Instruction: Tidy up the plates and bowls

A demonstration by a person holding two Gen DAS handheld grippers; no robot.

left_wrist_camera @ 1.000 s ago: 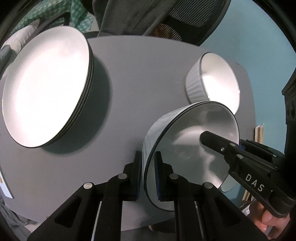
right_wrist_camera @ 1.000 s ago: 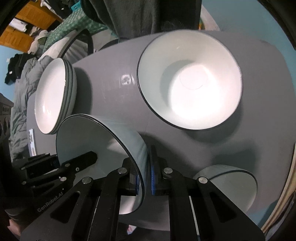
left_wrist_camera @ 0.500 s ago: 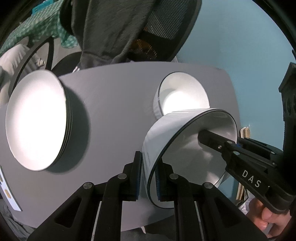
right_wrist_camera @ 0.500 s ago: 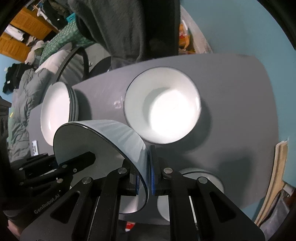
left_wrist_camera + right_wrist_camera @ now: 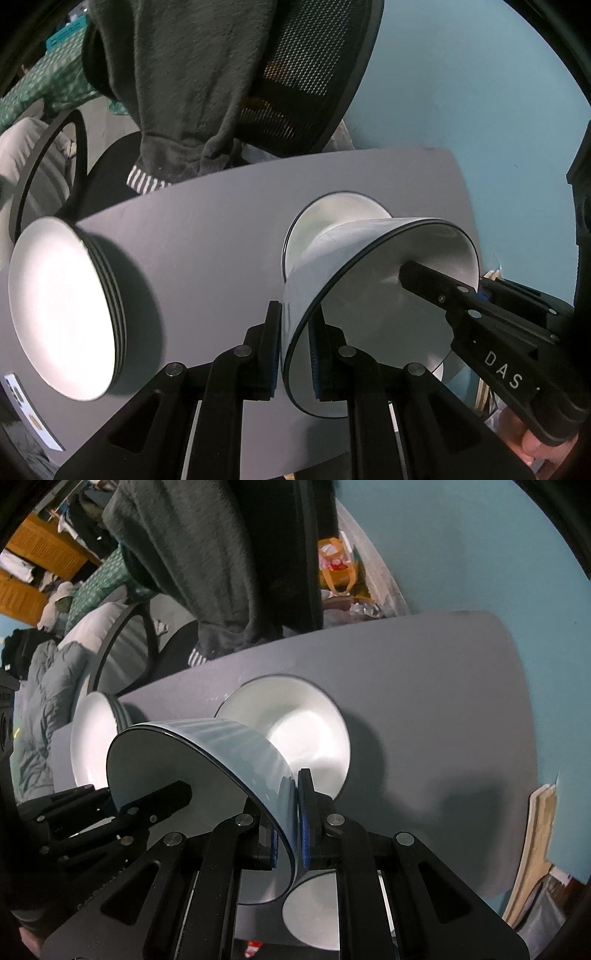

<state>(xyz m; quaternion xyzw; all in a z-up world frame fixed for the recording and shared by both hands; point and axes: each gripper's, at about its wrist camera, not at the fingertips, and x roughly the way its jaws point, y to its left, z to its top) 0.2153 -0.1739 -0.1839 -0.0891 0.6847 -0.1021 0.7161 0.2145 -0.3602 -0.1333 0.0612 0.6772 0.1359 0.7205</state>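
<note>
Above the grey table (image 5: 207, 236), both grippers clamp opposite rims of one white, dark-rimmed bowl (image 5: 373, 280): left gripper (image 5: 295, 354), right gripper (image 5: 290, 830). Only the right view shows a third bowl (image 5: 314, 915) below; the left reads "DAS" (image 5: 504, 369).

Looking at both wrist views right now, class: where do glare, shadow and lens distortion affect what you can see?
Left wrist view: glare washes out the stacked plates, which cast a dark shadow on the grey table; the fisheye lens bends the table edge. Right wrist view: the held bowl shades the table, and the empty bowl glares white.
</note>
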